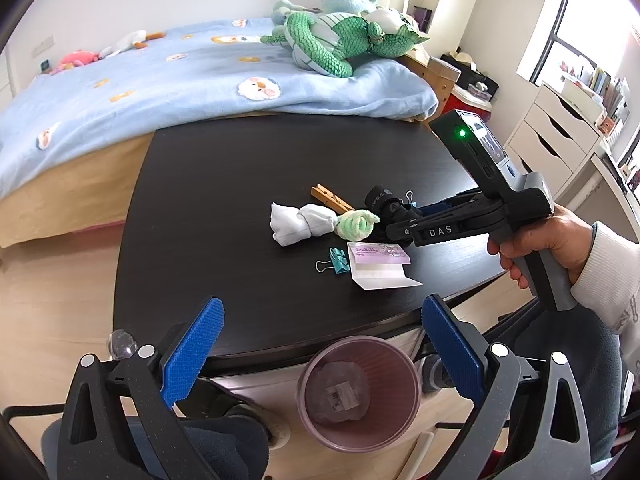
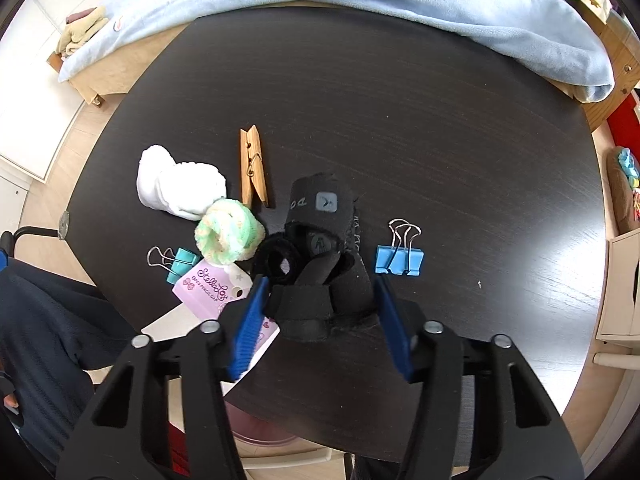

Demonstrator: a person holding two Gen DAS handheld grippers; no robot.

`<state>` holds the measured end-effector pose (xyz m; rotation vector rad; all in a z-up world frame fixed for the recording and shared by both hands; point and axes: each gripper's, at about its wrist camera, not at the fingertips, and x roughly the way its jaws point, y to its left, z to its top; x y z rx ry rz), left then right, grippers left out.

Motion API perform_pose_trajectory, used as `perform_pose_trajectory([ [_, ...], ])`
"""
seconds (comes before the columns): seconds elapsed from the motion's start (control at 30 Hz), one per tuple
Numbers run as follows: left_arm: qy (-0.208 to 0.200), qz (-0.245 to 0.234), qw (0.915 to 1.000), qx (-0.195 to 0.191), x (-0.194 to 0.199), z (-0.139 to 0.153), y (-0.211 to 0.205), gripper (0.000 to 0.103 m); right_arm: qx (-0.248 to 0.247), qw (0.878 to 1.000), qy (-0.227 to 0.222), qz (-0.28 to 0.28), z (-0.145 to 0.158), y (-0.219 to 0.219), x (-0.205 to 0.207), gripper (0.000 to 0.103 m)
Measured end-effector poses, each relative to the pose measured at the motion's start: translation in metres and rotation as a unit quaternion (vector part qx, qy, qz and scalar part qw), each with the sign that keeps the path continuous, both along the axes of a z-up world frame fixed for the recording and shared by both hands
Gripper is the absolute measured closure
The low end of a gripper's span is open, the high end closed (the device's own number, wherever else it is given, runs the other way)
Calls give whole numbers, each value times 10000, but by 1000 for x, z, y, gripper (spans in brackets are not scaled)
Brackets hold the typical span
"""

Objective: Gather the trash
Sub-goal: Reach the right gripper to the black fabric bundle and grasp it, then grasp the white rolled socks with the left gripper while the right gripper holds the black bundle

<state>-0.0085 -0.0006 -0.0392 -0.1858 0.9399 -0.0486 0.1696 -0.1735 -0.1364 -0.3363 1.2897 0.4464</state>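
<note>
Right claw at the black socks

Right claw (image 2: pixel 318 312) straddles the black socks (image 2: pixel 320 248) on the worktop (image 2: pixel 440 120), pads not visibly pressing; left claw (image 1: pixel 320 356) released above the bin (image 1: pixel 358 394).

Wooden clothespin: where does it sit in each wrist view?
Left wrist: clothespin at table centre, just behind the white sock.
Right wrist: clothespin left of centre, right of the white sock.
Shared landmark: the green-yellow sock.
</note>
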Motion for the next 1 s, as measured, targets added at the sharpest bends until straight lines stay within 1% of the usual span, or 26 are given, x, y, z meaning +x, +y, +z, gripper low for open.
perform_pose_trajectory([
  [0.07,8,-4,10000,-7,0,-1,0,8,9,10000,-11,11,0,-2,0,61],
  [0.1,15,-8,10000,-13,0,-1,-1,8,8,10000,-27,22,1,-2,0,62],
  [0.27,32,-19,10000,-31,1,-3,-1,8,52,9999,-152,33,6,-4,-2,75],
  [0.37,24,-20,10000,-29,1,-2,-1,8,83,9997,-219,57,9,-4,-4,78],
  [0.5,12,-15,10000,-18,2,-2,-2,8,150,9993,-328,18,13,-6,-9,80],
  [0.73,-17,-22,10000,39,9,1,-1,8,358,9978,-545,-113,33,-11,-18,80],
  [1.0,-36,-43,9999,104,31,6,3,8,609,9950,-753,-245,58,-12,-31,80],
])
